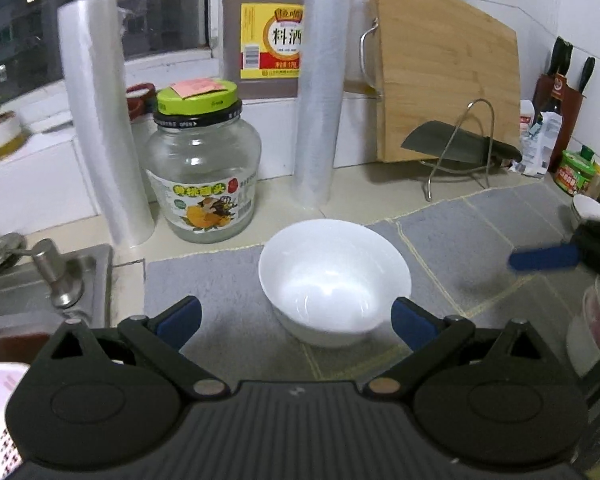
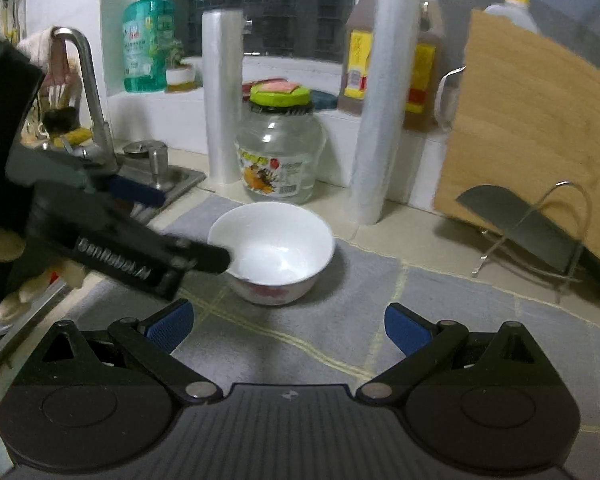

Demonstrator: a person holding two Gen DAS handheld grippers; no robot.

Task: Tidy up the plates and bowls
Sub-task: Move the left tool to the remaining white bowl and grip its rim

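Observation:
A white bowl (image 1: 334,280) with a red pattern on its side stands on the grey mat (image 1: 480,248). My left gripper (image 1: 296,320) is open, its blue-padded fingers on either side of the bowl's near rim. In the right wrist view the same bowl (image 2: 274,250) sits ahead, and the left gripper (image 2: 172,232) reaches in from the left, fingers around the bowl's left rim. My right gripper (image 2: 286,326) is open and empty, a little short of the bowl. It shows at the right edge of the left wrist view (image 1: 540,258), near more white bowls (image 1: 590,210).
A glass jar with a green lid (image 1: 202,168), two rolls of plastic film (image 1: 100,120), a brown bottle (image 1: 266,28), a wooden cutting board (image 1: 444,80) and a cleaver on a wire rack (image 1: 456,148) line the back. The sink (image 1: 40,280) lies left.

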